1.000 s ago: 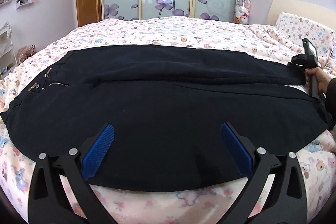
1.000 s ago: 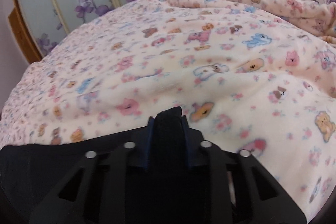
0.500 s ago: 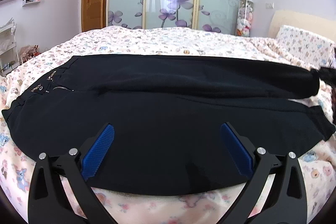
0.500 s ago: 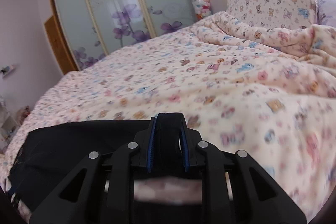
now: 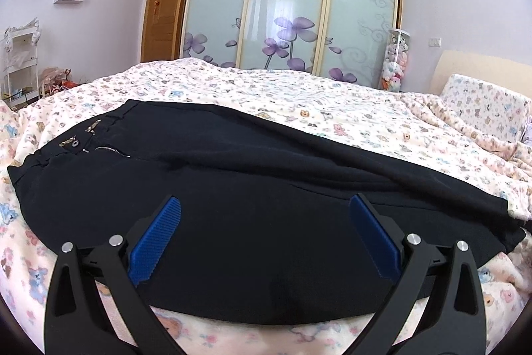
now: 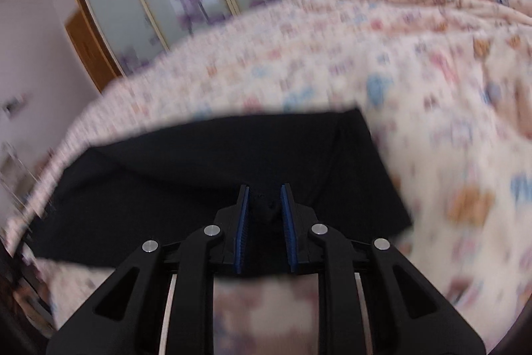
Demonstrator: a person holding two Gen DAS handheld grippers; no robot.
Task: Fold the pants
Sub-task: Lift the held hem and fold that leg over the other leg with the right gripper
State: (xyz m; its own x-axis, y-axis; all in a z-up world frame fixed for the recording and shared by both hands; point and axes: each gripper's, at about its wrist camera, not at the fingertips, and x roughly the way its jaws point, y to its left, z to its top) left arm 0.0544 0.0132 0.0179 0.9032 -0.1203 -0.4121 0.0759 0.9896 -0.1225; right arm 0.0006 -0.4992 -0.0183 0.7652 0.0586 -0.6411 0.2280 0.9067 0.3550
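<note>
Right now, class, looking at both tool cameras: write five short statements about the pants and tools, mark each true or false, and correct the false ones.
1. The pants are black. True.
2. The left tool is clamped on fabric. False: its jaws stand wide apart over the pants, holding nothing.
3. The right tool pinches black fabric. True.
4. The pants lie on a bare wooden floor. False: they lie on a teddy-bear print bedspread.
5. The zipper shows near the waistband. True.
</note>
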